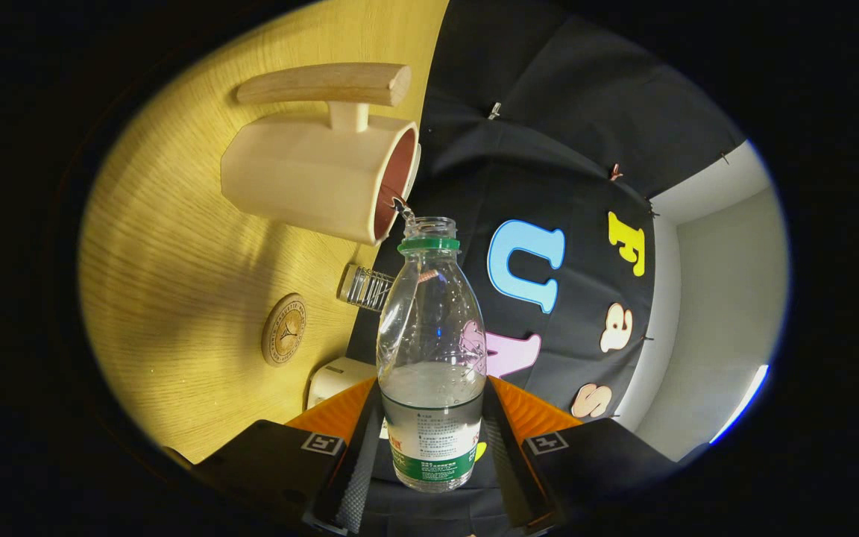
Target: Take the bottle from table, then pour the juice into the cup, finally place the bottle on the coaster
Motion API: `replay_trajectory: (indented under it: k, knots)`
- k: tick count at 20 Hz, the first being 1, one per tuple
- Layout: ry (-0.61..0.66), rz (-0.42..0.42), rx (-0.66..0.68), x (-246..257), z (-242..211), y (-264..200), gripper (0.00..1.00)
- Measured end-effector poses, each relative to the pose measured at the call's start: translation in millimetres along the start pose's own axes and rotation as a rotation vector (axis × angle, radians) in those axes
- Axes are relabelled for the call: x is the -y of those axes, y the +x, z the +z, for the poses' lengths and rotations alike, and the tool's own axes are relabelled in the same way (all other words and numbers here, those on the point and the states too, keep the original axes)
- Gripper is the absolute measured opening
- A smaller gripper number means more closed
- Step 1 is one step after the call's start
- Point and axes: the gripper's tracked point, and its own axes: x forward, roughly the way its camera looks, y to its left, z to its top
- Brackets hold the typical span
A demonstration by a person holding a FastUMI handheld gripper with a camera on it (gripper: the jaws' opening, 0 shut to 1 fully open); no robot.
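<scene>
Clear plastic bottle with green neck ring sits clamped between your gripper's 2 fingers, its open mouth just beside the cream wooden-handled cup's rim; round wooden coaster lies nearby.

The clear plastic bottle (uncapped, green neck ring, labelled low down) sits clamped between the fingers of the gripper, its mouth just beside the rim of the pale wooden-handled cup. The round wooden coaster lies flat on the desk, apart from the cup.
</scene>
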Motion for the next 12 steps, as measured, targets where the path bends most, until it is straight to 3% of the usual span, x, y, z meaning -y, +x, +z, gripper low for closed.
replay_trajectory:
  k: [12]
  knots:
    - [-0.070, -0.018, 0.008, 5.7, -5.4, -0.4, 0.73]
